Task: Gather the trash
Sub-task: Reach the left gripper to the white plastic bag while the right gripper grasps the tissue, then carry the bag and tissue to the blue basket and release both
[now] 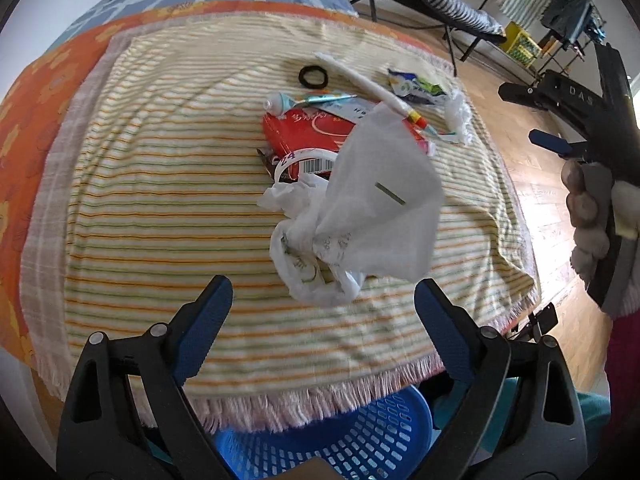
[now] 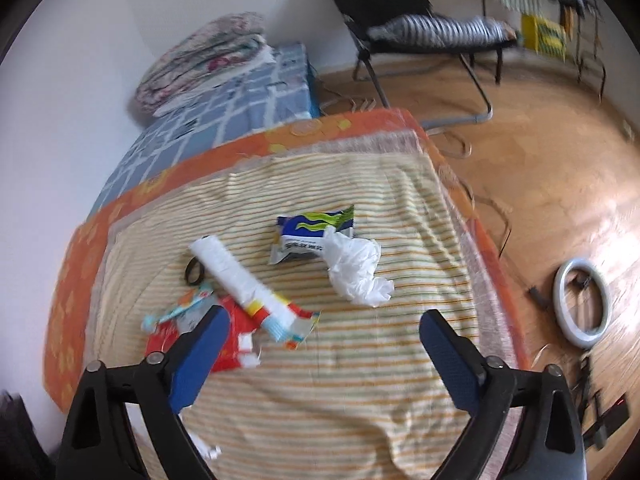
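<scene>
Right now your left gripper (image 1: 322,316) hangs over the near edge of the bed, and its two blue fingers (image 1: 208,320) are wide apart with nothing between them. Your right gripper (image 2: 324,356) is wide apart too, and it holds nothing. The trash lies in a pile on the striped blanket (image 1: 160,208) that covers the bed. Closest to your left gripper is a crumpled white plastic bag (image 1: 308,256), and a white tissue (image 1: 380,200) sits on top of it. Behind them is a flat red box (image 1: 308,136) with a barcode on it. A small tube (image 1: 304,100) with a white cap lies at the far edge of the red box. A long white roll (image 1: 360,80) with a red and yellow end lies tilted across the pile. A black hair ring (image 1: 313,76) sits on the blanket just past the tube. Off to the right is a blue and green packet (image 1: 416,86), and a small white crumpled wrapper (image 1: 458,114) touches it. A blue basket (image 1: 360,436) with holes sits on the floor below the near edge of the bed, right under your left gripper. In the left wrist view your right hand (image 1: 588,216) shows at the far right side, holding the handle of the other gripper.
</scene>
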`<state>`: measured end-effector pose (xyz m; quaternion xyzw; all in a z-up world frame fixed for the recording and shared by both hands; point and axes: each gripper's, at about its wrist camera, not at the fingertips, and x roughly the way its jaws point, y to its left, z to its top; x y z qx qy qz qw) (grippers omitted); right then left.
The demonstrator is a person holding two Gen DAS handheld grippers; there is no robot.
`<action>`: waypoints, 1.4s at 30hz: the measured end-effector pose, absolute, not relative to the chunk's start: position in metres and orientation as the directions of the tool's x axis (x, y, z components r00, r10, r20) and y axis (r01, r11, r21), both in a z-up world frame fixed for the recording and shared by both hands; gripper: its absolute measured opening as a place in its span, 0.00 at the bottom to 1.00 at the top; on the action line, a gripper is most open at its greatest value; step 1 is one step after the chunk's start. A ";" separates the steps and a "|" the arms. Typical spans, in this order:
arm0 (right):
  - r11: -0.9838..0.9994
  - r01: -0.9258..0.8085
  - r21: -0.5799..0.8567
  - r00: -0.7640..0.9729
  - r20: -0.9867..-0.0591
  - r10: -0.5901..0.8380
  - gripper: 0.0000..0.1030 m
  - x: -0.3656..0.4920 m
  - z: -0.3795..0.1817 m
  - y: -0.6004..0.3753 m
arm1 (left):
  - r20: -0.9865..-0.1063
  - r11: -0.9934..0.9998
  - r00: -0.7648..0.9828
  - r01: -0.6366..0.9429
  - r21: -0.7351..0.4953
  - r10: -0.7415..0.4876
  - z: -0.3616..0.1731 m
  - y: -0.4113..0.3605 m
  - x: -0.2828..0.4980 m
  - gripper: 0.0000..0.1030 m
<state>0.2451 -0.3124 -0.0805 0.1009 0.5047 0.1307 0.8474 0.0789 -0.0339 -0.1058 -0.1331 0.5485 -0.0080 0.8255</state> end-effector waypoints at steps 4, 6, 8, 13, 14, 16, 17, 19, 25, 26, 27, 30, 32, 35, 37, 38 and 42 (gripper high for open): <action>0.941 -0.068 0.332 0.433 -0.840 0.327 0.91 0.267 -0.097 -0.318 | -0.912 0.956 0.375 -0.166 -0.242 -0.166 -0.116 -0.031 0.091 0.92; 0.943 -0.057 0.326 0.436 -0.842 0.318 0.90 0.276 -0.100 -0.318 | -0.914 0.954 0.372 -0.176 -0.243 -0.164 -0.119 -0.032 0.094 0.91; 0.952 -0.054 0.303 0.440 -0.848 0.295 0.89 0.285 -0.105 -0.317 | -0.914 0.953 0.369 -0.178 -0.247 -0.168 -0.121 -0.033 0.097 0.91; 0.961 -0.046 0.272 0.419 -0.869 0.265 0.86 0.299 -0.124 -0.310 | -0.919 0.958 0.360 -0.166 -0.232 -0.160 -0.126 -0.038 0.102 0.84; 0.963 -0.045 0.267 0.413 -0.873 0.261 0.84 0.301 -0.127 -0.309 | -0.920 0.958 0.357 -0.168 -0.234 -0.162 -0.127 -0.037 0.102 0.82; 0.966 -0.044 0.256 0.400 -0.881 0.251 0.82 0.305 -0.136 -0.307 | -0.920 0.954 0.350 -0.172 -0.245 -0.173 -0.129 -0.035 0.104 0.76; 0.967 -0.045 0.251 0.396 -0.884 0.248 0.82 0.307 -0.139 -0.305 | -0.920 0.952 0.348 -0.173 -0.251 -0.180 -0.130 -0.034 0.105 0.74; 0.970 -0.052 0.238 0.394 -0.887 0.239 0.82 0.310 -0.143 -0.302 | -0.920 0.948 0.344 -0.180 -0.262 -0.188 -0.132 -0.031 0.105 0.71; 0.975 -0.063 0.215 0.403 -0.888 0.222 0.73 0.319 -0.145 -0.295 | -0.913 0.928 0.335 -0.206 -0.311 -0.232 -0.137 -0.024 0.106 0.59; 0.975 -0.059 0.214 0.398 -0.891 0.219 0.69 0.319 -0.147 -0.295 | -0.912 0.926 0.337 -0.209 -0.315 -0.234 -0.137 -0.023 0.106 0.55; 0.974 -0.057 0.219 0.393 -0.892 0.224 0.67 0.319 -0.148 -0.295 | -0.912 0.926 0.338 -0.209 -0.314 -0.233 -0.137 -0.023 0.106 0.51; 0.969 -0.060 0.240 0.376 -0.894 0.245 0.51 0.319 -0.152 -0.295 | -0.908 0.925 0.340 -0.200 -0.322 -0.243 -0.135 -0.024 0.104 0.48; 0.966 -0.065 0.251 0.369 -0.893 0.257 0.39 0.318 -0.154 -0.295 | -0.906 0.925 0.342 -0.195 -0.326 -0.247 -0.134 -0.023 0.102 0.43; 0.966 -0.075 0.247 0.373 -0.892 0.257 0.32 0.316 -0.154 -0.295 | -0.902 0.923 0.349 -0.189 -0.334 -0.255 -0.133 -0.023 0.099 0.38; 0.965 -0.088 0.247 0.375 -0.889 0.262 0.30 0.314 -0.152 -0.294 | -0.899 0.925 0.357 -0.182 -0.333 -0.253 -0.131 -0.023 0.097 0.37; 0.964 -0.093 0.248 0.377 -0.888 0.265 0.29 0.312 -0.151 -0.295 | -0.898 0.927 0.362 -0.179 -0.331 -0.251 -0.129 -0.023 0.096 0.36; 0.960 -0.114 0.256 0.386 -0.879 0.280 0.28 0.307 -0.145 -0.297 | -0.889 0.930 0.382 -0.160 -0.331 -0.251 -0.121 -0.024 0.095 0.36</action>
